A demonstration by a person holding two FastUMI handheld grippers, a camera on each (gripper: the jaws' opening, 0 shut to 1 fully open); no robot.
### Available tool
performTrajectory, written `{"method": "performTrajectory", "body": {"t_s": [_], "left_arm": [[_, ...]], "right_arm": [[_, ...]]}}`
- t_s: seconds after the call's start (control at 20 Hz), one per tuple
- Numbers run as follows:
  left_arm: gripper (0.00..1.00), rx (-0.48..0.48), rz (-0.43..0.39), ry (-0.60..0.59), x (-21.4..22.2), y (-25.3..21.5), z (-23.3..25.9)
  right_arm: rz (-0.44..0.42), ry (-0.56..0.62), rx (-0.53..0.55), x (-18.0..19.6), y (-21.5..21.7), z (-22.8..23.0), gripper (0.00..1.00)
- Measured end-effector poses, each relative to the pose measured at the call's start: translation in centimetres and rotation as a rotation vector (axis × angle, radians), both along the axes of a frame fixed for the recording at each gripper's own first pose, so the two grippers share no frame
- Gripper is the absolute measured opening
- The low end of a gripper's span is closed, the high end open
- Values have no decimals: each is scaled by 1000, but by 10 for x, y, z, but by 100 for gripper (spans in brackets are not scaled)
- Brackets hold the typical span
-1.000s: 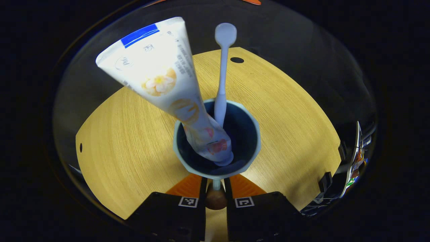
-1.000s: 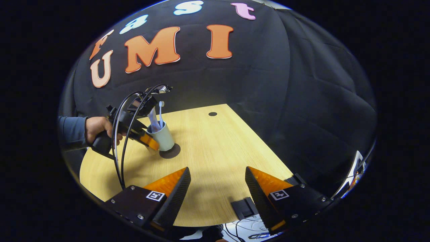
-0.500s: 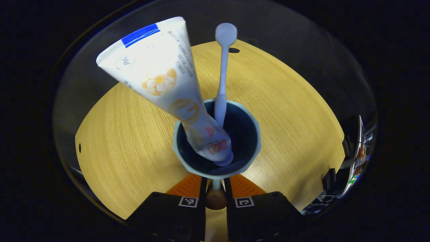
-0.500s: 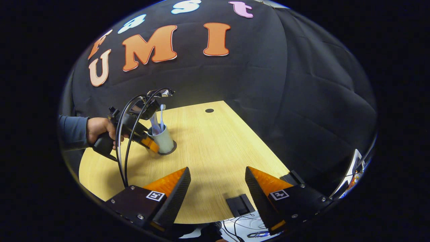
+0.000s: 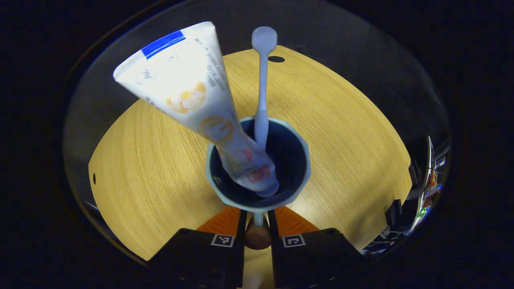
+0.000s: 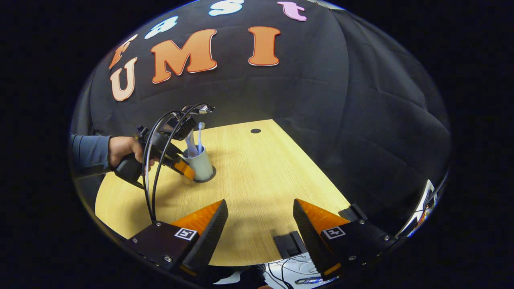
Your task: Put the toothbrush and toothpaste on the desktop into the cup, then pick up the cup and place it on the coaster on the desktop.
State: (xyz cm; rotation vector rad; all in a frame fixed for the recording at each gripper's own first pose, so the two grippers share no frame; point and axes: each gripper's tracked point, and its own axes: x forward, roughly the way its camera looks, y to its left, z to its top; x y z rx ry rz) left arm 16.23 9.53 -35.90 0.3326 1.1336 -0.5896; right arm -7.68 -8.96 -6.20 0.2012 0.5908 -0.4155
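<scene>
The left tongs (image 5: 257, 218) are pinched shut on the near rim of the pale blue-grey ceramic cup (image 5: 258, 163), holding the white toothpaste tube (image 5: 192, 90) and pale toothbrush (image 5: 262, 86), seemingly settling it onto the dark round coaster (image 6: 205, 178); next, I judge, release, while the right tongs (image 6: 260, 216) gape open and empty, well apart.

Brought the cup (image 6: 200, 164) down onto the coaster (image 6: 211, 175). A second ago held just above the coaster and off toward its left edge, with most of the dark disc bare. Half a second ago nearly down on it. Now seated on the coaster, with only a thin dark crescent left showing at its right side. Carried the left gripper (image 6: 185, 169) and the hand (image 6: 124, 150) along, closer in to the coaster. Tipped the toothbrush (image 5: 262, 92) and toothpaste (image 5: 188, 88) slightly further left in the left gripper view.
</scene>
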Motion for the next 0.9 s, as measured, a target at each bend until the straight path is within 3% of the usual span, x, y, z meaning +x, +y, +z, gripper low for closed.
{"method": "performTrajectory", "body": {"t_s": [0.1,0.15,0.4,0.7,0.9], "left_arm": [[39,-17,2,-19,0,0,5],[55,-30,-3,-34,1,0,9],[88,-82,-23,-99,-9,3,31],[93,-156,8,-289,-23,34,104],[98,-225,101,-421,-24,52,139]], "right_arm": [[11,-4,-6,1,-1,1,98],[18,-8,-8,1,-1,2,98],[59,-40,-22,8,-2,10,98],[131,-118,-87,31,3,42,98],[196,-172,-136,52,6,64,98]]}}
